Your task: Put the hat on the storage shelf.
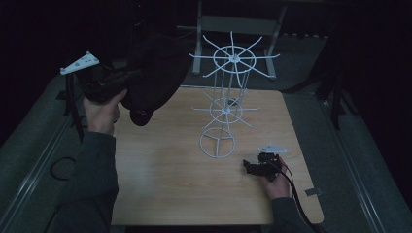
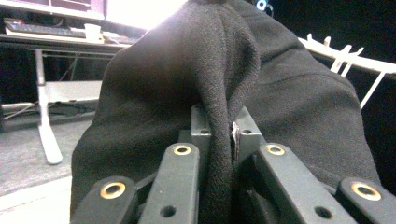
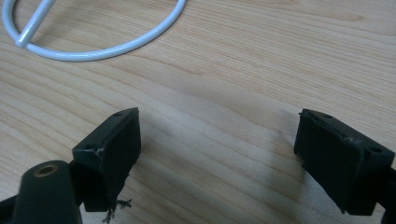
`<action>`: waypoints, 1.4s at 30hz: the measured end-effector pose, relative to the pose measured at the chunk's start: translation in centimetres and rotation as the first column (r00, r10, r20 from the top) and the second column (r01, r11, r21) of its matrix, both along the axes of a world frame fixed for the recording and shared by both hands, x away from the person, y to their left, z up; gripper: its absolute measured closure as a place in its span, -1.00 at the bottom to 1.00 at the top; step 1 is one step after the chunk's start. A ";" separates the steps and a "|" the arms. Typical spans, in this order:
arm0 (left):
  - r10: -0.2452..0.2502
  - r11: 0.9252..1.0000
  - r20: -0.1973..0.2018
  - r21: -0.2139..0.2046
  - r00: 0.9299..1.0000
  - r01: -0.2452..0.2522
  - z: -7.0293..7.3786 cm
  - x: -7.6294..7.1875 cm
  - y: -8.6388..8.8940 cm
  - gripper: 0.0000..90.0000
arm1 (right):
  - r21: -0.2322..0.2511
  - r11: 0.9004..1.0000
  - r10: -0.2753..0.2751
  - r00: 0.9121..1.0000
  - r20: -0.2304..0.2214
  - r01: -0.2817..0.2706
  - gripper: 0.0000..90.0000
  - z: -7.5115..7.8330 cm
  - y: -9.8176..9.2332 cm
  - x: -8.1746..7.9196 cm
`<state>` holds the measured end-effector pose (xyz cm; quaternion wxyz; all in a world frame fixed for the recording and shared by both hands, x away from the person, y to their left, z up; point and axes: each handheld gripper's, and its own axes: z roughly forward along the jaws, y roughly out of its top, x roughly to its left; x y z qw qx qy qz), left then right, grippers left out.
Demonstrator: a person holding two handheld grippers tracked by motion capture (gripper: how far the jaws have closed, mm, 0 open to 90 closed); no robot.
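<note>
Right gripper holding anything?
No, the right gripper has its jaws wide apart over bare table, with nothing between them.

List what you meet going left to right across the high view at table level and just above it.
Left gripper pinching the black cap → white wire rack → right gripper, jaws open, resting on the wooden table.

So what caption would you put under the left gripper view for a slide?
Left gripper clamped shut on a fold of a black cap, with the white wire rack just behind.
</note>
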<state>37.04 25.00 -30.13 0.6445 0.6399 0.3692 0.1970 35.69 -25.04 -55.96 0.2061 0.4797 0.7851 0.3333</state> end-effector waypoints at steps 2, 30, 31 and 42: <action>-0.003 1.000 0.005 -0.008 1.000 0.003 0.1 -0.1 0.1 0.86 | 0.000 1.000 0.000 1.000 0.000 0.000 -0.68 0.0 0.0 0.0; -0.009 0.996 0.042 -0.086 0.999 0.012 0.3 -0.3 0.7 0.86 | 0.000 1.000 0.000 1.000 0.000 0.000 -0.68 0.0 0.0 0.0; -0.004 0.996 0.043 -0.089 0.999 0.008 0.3 -0.3 0.7 0.86 | 0.000 1.000 0.000 1.000 0.000 0.000 -0.68 0.0 0.0 0.0; -0.007 0.995 0.055 -0.102 0.998 0.012 0.4 -0.5 0.8 0.86 | 0.000 1.000 0.000 1.000 0.000 0.000 -0.68 0.0 0.0 0.0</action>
